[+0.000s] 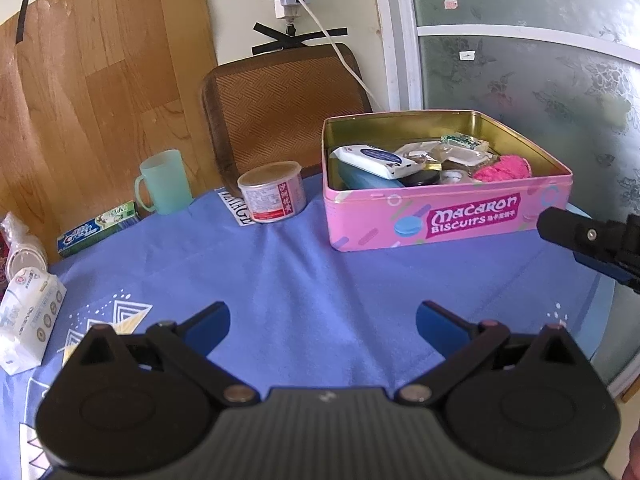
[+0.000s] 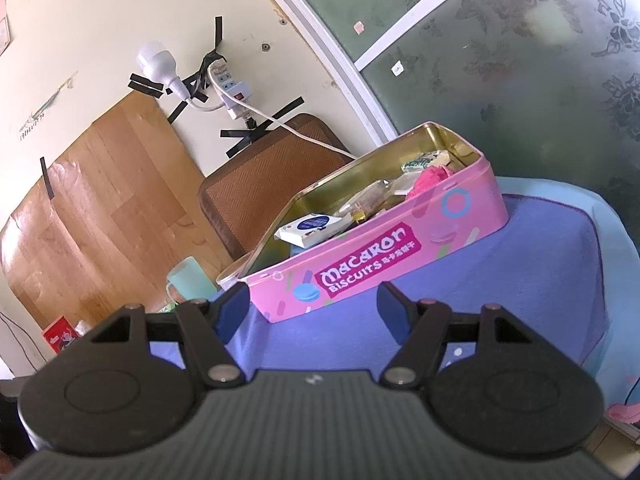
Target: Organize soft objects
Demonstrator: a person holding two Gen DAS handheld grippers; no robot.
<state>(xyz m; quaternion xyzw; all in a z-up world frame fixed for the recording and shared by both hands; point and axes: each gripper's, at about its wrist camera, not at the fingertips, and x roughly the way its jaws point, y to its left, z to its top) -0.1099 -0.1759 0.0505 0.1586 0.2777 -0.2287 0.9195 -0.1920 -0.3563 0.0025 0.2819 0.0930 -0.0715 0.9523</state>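
Through the left wrist camera I am seeing the left gripper (image 1: 322,322) hovering with its jaws spread wide and nothing between them, only the blue tablecloth (image 1: 300,268) showing in the gap. The pink biscuit tin (image 1: 448,216) is sitting ahead and to the right, lid off, and the pink fluffy cloth (image 1: 502,168) is lying inside it at the right end, beside a white tissue pack (image 1: 376,159) and other small packets. Left of the tin a round can (image 1: 273,193) and a green mug (image 1: 163,182) are standing near the table's far edge; another tissue pack (image 1: 28,322) is lying well left of the tin. The stretch of cloth in front of the tin is lying open. The right gripper (image 1: 588,240) is poking in just right of the tin. Through the right wrist camera I am seeing the right gripper (image 2: 314,312) also holding its jaws wide apart and empty, just short of the tin's (image 2: 400,256) front wall, with the cloth (image 2: 430,180) showing over the rim.
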